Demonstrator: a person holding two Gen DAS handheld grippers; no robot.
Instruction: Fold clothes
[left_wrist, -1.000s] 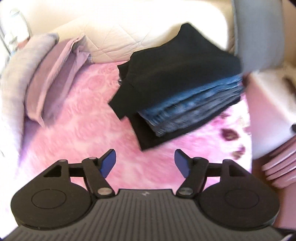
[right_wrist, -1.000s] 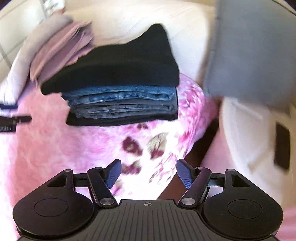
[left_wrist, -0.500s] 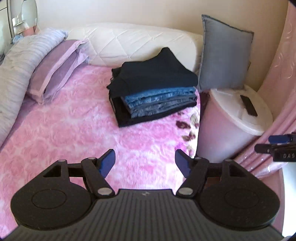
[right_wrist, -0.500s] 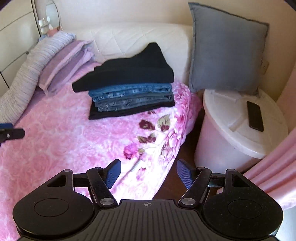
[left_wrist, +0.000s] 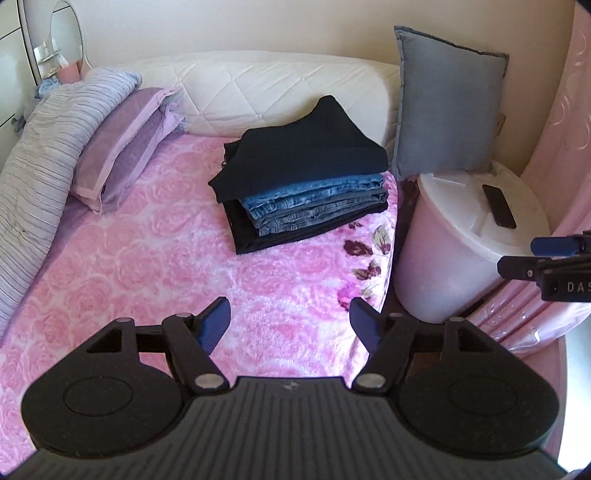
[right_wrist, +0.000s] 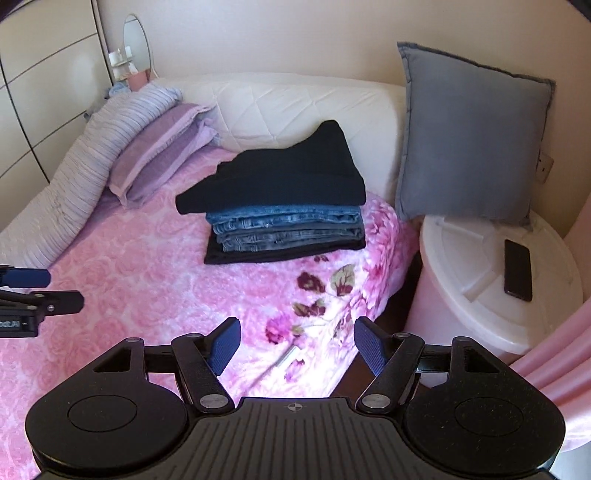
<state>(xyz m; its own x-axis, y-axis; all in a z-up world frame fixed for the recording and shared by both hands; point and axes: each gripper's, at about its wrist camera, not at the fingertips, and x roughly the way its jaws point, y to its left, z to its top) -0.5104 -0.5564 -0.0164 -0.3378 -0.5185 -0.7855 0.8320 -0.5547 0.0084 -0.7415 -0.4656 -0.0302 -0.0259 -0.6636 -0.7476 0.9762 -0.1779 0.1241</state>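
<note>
One folded stack (left_wrist: 303, 184) sits at frame centre on the fluffy pink rose blanket (left_wrist: 147, 258): black knit top, several denim jeans, black bottom layer; one square grey cushion (left_wrist: 447, 114) upper right; left gripper (left_wrist: 290, 325) and right gripper (right_wrist: 295, 343) hover level at the bottom, both spread wide, gripping nothing.

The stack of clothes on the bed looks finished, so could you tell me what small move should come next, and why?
Probably just hold both tongs back, open. The stack sits squared on the pink blanket, black top over jeans. The left tongs and right tongs are empty, and no loose garment shows in either view.
</note>
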